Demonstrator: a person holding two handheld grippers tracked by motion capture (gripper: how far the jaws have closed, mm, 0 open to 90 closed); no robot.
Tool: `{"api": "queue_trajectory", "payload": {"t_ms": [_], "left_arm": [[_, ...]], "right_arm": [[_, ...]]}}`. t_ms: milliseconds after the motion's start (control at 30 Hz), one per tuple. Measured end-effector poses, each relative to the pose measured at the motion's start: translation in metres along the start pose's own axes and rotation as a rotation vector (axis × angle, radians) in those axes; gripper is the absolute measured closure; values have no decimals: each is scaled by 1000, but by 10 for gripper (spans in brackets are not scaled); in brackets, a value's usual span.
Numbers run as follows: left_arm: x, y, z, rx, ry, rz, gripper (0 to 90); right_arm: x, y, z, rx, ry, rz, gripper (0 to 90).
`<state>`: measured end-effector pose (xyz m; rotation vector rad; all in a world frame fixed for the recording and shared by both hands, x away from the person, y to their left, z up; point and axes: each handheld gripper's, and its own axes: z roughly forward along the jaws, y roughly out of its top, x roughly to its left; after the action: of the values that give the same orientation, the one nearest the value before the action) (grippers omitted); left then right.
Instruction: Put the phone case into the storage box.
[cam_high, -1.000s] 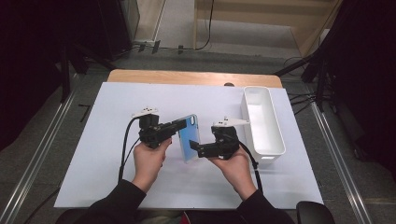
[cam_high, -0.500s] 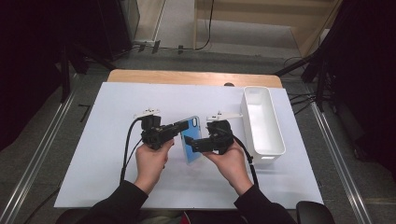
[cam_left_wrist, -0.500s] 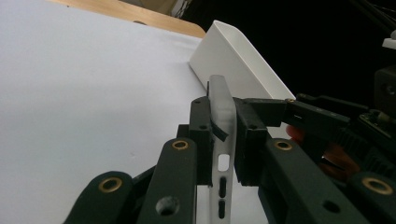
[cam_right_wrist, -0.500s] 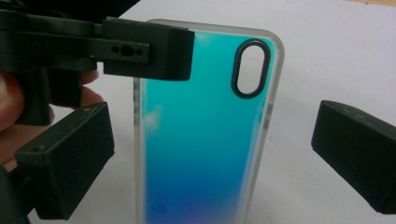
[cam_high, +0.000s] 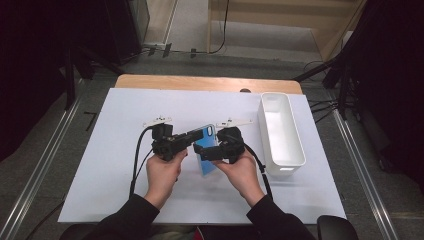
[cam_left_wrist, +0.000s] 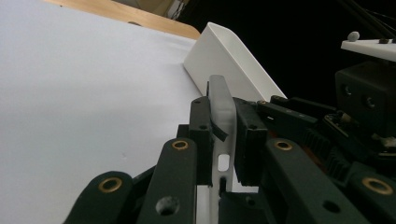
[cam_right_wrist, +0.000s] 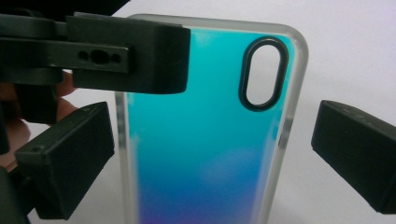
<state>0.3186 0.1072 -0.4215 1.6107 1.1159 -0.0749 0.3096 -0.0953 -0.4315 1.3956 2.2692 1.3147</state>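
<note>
**Right jaws now straddle the case that my left still pinches**

Since a second ago my right gripper has come in from the tray side toward the left one; it stood apart from the phone case then, and now its two pads sit either side of the case's long edges. In the right gripper view those fingers stand wide of the frosted rim, touching nothing, so this gripper is open around the case and holds nothing yet. My left gripper has kept its place, clamped tight on the case's edge near the camera cut-out, with the case standing on edge between its pads, lifted off the white mat. I judge this a handover in the making: the right must close before the left lets go.

Count: one phone case, blue with a clear rim; one white tray, off beyond my right fingers; two grippers.
</note>
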Motion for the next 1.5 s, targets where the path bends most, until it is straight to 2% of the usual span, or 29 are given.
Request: {"api": "queue_trajectory", "payload": {"t_ms": [333, 367, 467, 567, 1133, 1333, 1500], "left_arm": [[-1, -1, 0, -2, 1, -7, 793], [-1, -1, 1, -2, 2, -6, 792], [-2, -2, 1, -5, 5, -6, 792], [-1, -3, 1, -5, 6, -10, 791], [1, -2, 2, 6, -14, -26, 785], [2, -1, 1, 8, -10, -33, 763], [2, 4, -2, -2, -6, -28, 685]], "right_arm": [[1, 1, 6, 10, -1, -6, 0], [0, 1, 6, 10, 1, -3, 42], [-1, 1, 6, -5, 12, 5, 51], [-1, 1, 5, -8, 34, 4, 127], [-2, 2, 4, 13, 29, -7, 146], [1, 2, 6, 24, 34, -15, 148], [1, 1, 6, 40, 32, -29, 147]]}}
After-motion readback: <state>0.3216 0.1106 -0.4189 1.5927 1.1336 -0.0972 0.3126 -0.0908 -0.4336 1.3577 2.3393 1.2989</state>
